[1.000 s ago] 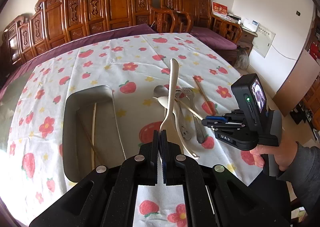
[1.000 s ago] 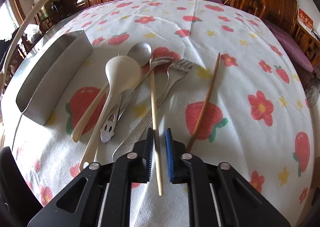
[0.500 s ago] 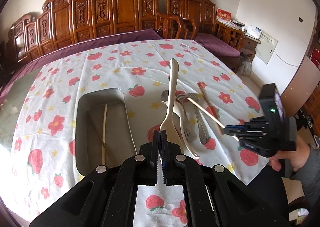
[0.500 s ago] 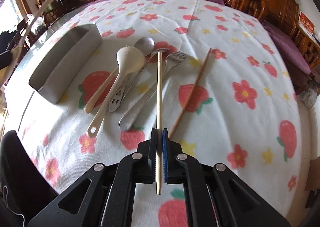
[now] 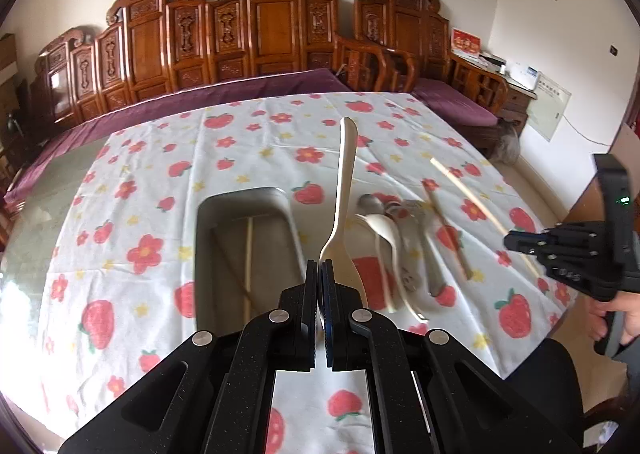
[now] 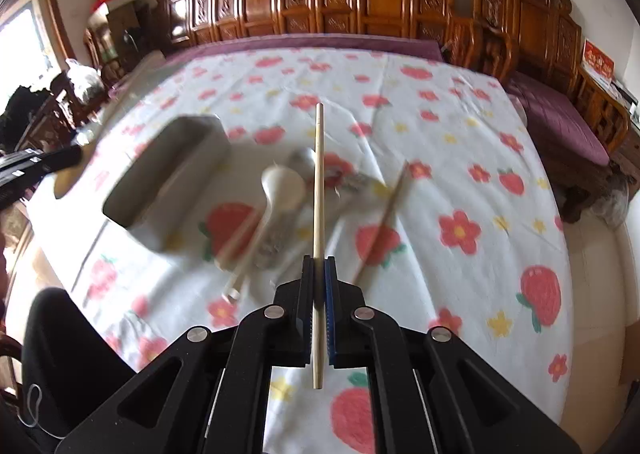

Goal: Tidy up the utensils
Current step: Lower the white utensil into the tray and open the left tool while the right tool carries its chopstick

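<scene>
Left gripper (image 5: pixel 321 282) clamping cream spoon (image 5: pixel 343 209), right gripper (image 6: pixel 319 278) pinching chopstick (image 6: pixel 318 213), tray (image 5: pixel 208 213) holding chopsticks (image 5: pixel 249 254)

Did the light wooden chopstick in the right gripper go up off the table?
Yes. The light wooden chopstick, clamped in the right gripper, has risen off the strawberry-print tablecloth, away from the spoons it lay among.

A home's living room: carved wooden benches (image 5: pixel 276 25) with purple cushions, table under strawberry-print tablecloth (image 5: pixel 132 181).
</scene>
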Demonstrator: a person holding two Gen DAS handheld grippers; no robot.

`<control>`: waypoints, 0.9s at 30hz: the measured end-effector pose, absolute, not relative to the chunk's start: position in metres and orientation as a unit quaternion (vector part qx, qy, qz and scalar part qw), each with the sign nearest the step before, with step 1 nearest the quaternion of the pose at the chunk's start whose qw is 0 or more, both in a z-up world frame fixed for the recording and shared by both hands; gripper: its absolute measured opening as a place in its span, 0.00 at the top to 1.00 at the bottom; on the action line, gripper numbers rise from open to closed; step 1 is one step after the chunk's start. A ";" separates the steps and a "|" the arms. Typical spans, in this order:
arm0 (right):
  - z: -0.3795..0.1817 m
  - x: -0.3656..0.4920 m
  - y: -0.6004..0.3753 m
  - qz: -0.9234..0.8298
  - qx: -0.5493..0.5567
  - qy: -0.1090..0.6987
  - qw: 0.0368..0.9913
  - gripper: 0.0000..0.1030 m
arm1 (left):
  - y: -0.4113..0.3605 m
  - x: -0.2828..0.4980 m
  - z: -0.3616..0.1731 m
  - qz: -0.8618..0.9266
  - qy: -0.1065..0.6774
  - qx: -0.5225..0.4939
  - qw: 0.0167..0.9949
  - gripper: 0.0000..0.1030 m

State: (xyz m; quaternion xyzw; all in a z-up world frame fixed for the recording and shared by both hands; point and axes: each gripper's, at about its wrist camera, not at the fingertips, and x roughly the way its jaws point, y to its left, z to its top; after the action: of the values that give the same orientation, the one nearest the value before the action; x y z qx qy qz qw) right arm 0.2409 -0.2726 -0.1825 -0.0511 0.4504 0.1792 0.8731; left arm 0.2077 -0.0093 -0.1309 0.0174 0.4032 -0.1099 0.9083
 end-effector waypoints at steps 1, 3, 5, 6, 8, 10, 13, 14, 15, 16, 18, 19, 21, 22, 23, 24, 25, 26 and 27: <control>-0.178 0.241 -0.269 0.183 -0.050 0.446 0.875 0.94 | -0.006 0.209 -0.132 -0.105 0.404 0.017 0.909 0.98; -0.171 0.240 -0.261 0.190 -0.047 0.438 0.878 0.94 | 0.000 0.211 -0.135 -0.097 0.406 0.017 0.909 0.98; -0.166 0.240 -0.254 0.198 -0.043 0.432 0.879 0.94 | 0.006 0.215 -0.139 -0.088 0.409 0.014 0.908 0.98; -0.164 0.240 -0.250 0.202 -0.042 0.429 0.879 0.94 | 0.010 0.217 -0.141 -0.084 0.411 0.013 0.908 0.98; -0.160 0.239 -0.239 0.211 -0.039 0.424 0.880 0.94 | 0.016 0.222 -0.148 -0.075 0.417 0.011 0.906 0.98; -0.158 0.237 -0.231 0.219 -0.039 0.421 0.880 0.94 | 0.021 0.227 -0.157 -0.068 0.425 0.007 0.903 0.98; -0.155 0.236 -0.218 0.230 -0.038 0.417 0.878 0.94 | 0.028 0.236 -0.172 -0.057 0.439 0.003 0.897 0.98; -0.155 0.236 -0.214 0.234 -0.037 0.416 0.878 0.94 | 0.030 0.238 -0.177 -0.055 0.443 0.001 0.895 0.98; -0.155 0.236 -0.209 0.238 -0.038 0.416 0.877 0.94 | 0.032 0.241 -0.181 -0.052 0.448 0.000 0.893 0.98; -0.154 0.236 -0.206 0.240 -0.039 0.415 0.877 0.94 | 0.034 0.244 -0.186 -0.049 0.452 0.000 0.891 0.98; -0.155 0.235 -0.200 0.244 -0.040 0.414 0.876 0.94 | 0.037 0.249 -0.195 -0.044 0.460 -0.002 0.887 0.98; -0.155 0.236 -0.198 0.246 -0.039 0.415 0.875 0.94 | 0.039 0.252 -0.201 -0.042 0.467 -0.004 0.883 0.98; -0.156 0.236 -0.194 0.249 -0.041 0.415 0.874 0.94 | 0.041 0.257 -0.209 -0.039 0.475 -0.007 0.879 0.98; -0.157 0.237 -0.191 0.250 -0.041 0.417 0.873 0.94 | 0.043 0.259 -0.212 -0.039 0.478 -0.008 0.877 0.98; -0.158 0.237 -0.189 0.252 -0.042 0.417 0.872 0.94 | 0.043 0.261 -0.214 -0.039 0.481 -0.010 0.876 0.98; -0.159 0.237 -0.187 0.253 -0.043 0.418 0.871 0.94 | 0.043 0.262 -0.217 -0.039 0.483 -0.009 0.874 0.98; -0.160 0.238 -0.186 0.254 -0.044 0.419 0.871 0.94 | 0.043 0.263 -0.218 -0.040 0.485 -0.008 0.874 0.98; -0.161 0.238 -0.184 0.255 -0.044 0.420 0.870 0.94 | 0.042 0.265 -0.221 -0.040 0.488 -0.007 0.872 0.98; -0.162 0.238 -0.182 0.255 -0.045 0.421 0.869 0.94 | 0.041 0.266 -0.223 -0.039 0.491 -0.006 0.870 0.98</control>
State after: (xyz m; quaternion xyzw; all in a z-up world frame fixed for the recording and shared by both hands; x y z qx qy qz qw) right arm 0.2385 -0.1823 -0.1619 -0.0448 0.4214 0.2552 0.8691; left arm 0.2661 0.0411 -0.2229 -0.0059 0.4910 -0.0393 0.8702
